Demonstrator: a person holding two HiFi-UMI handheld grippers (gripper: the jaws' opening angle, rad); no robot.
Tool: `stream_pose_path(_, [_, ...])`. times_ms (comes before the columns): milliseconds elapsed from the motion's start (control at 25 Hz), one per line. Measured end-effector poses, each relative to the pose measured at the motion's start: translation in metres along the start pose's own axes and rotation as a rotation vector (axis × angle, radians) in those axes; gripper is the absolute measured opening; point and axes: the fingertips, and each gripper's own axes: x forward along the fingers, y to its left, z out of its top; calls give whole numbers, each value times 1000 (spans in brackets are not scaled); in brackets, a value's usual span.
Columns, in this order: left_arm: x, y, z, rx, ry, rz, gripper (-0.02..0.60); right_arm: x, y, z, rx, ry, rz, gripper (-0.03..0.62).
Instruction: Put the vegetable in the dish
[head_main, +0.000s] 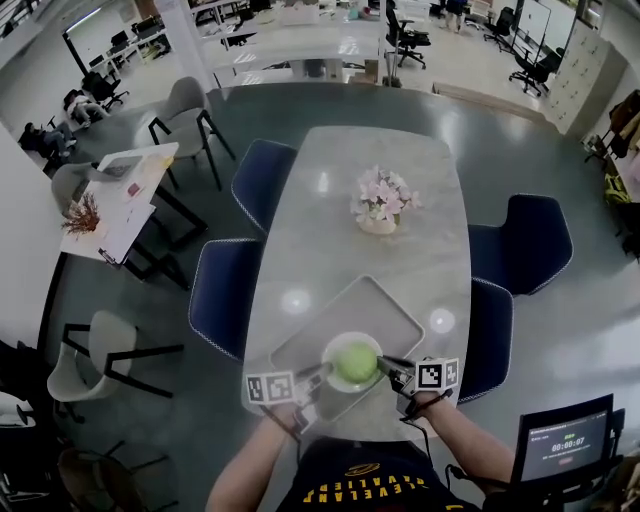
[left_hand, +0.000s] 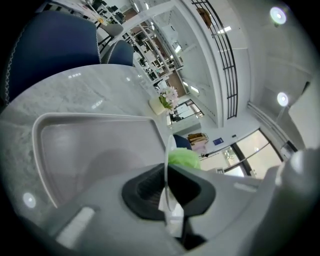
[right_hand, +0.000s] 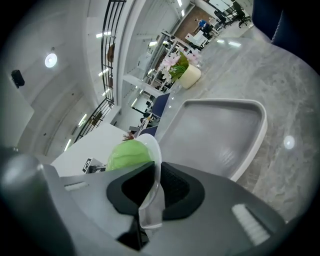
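Two grips on the dish (head_main: 338, 345) rim: left gripper (left_hand: 167, 182), right gripper (right_hand: 152, 187), fingers (right_hand: 177, 192) clenched; vegetable (right_hand: 129, 154) half hidden.

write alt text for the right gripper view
The right gripper is clamped on the rim of a white dish, seen edge-on, with a round green vegetable sitting in it. Beyond lies an empty grey tray on a marble table, with a pot of pink flowers farther off.
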Motion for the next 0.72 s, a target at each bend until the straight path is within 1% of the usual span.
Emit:
stream_pose_path(160, [15,26,1,-30,15,28,15,14,-26,-2,21,37,-27,43])
stream_pose_path(320, [15,38,-4,-48,23,57,18,21,-32,-10,48,66,-54,43])
stream_pose_path(520, [10,49,-8,-33,54,97,23,26,-32,-18,34,120,-114,44])
stream_pose_path(720, [10,56,-8,15,97,146,29,30,-35,-24,16,177,-176,46])
